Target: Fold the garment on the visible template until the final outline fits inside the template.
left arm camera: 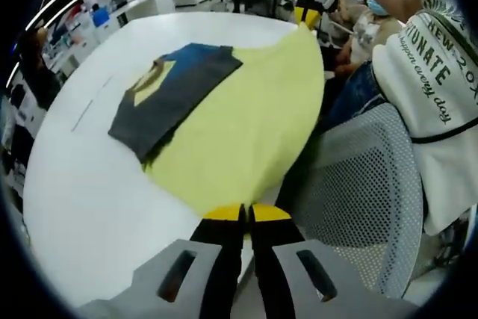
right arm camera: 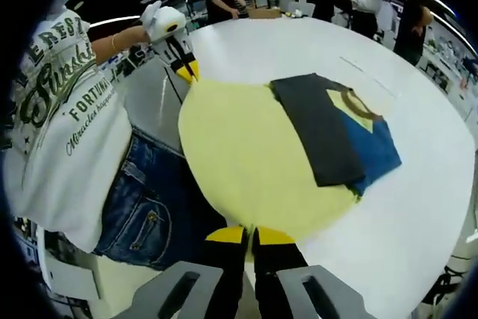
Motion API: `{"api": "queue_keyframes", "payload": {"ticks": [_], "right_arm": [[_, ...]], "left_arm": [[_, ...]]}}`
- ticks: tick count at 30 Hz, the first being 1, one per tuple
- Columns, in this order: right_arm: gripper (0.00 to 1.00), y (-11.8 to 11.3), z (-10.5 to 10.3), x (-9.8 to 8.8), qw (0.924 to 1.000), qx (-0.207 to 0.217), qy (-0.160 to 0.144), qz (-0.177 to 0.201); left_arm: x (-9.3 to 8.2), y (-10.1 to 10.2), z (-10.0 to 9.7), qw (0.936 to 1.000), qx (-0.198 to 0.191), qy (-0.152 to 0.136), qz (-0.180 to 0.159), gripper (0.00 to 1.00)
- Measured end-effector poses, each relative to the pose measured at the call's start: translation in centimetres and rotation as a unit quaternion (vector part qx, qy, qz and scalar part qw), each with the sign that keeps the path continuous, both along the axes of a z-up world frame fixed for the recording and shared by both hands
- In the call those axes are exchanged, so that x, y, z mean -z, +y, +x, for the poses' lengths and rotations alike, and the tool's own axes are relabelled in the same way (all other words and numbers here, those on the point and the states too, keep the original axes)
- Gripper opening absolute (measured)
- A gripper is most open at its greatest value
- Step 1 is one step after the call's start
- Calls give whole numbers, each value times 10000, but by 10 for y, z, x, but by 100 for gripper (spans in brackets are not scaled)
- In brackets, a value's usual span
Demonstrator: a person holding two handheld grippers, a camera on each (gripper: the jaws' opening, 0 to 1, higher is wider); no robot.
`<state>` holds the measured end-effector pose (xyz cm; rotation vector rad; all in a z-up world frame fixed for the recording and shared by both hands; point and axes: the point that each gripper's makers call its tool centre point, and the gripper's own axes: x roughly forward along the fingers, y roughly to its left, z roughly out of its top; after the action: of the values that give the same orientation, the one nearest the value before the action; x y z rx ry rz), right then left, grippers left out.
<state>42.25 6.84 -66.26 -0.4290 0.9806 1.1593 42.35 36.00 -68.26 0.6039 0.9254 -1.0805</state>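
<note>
Both grippers are clamped on the yellow template sheet (left arm camera: 246, 125): left gripper (left arm camera: 247, 213) and right gripper (right arm camera: 249, 235) pinch its corners off the white table's (left arm camera: 89, 199) edge, with the folded dark garment (right arm camera: 336, 136) on the sheet.

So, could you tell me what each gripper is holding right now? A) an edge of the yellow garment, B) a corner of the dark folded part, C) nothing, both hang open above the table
A: the left gripper and the right gripper are each closed on the edge of the yellow garment, lifted off the white table.
</note>
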Motion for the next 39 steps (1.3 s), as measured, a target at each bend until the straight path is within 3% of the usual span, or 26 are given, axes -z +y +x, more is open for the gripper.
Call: {"api": "queue_keyframes", "payload": {"ticks": [8, 12, 16, 19, 30, 39], "right_arm": [[0, -3, 4, -13, 9999, -128, 48, -26], [0, -5, 15, -18, 9997, -192, -153, -59], [0, -10, 37, -18, 9985, -137, -509, -151], [0, -9, 44, -19, 9983, -83, -558, -112], [0, -8, 74, -23, 9926, 136, -1196, -175], [0, -8, 99, -33, 9841, 340, -1729, -235]], "left_arm": [[-11, 1, 1, 9995, -102, 267, -114, 0], [-19, -1, 8, 9995, -167, 211, -180, 0], [-25, -6, 22, 9996, -157, -74, -222, 0], [-26, -4, 31, 9994, -210, -260, -124, 0], [-34, -3, 56, 9959, -305, -819, -224, 0], [-51, 0, 81, 9877, -494, -1427, -414, 0]]}}
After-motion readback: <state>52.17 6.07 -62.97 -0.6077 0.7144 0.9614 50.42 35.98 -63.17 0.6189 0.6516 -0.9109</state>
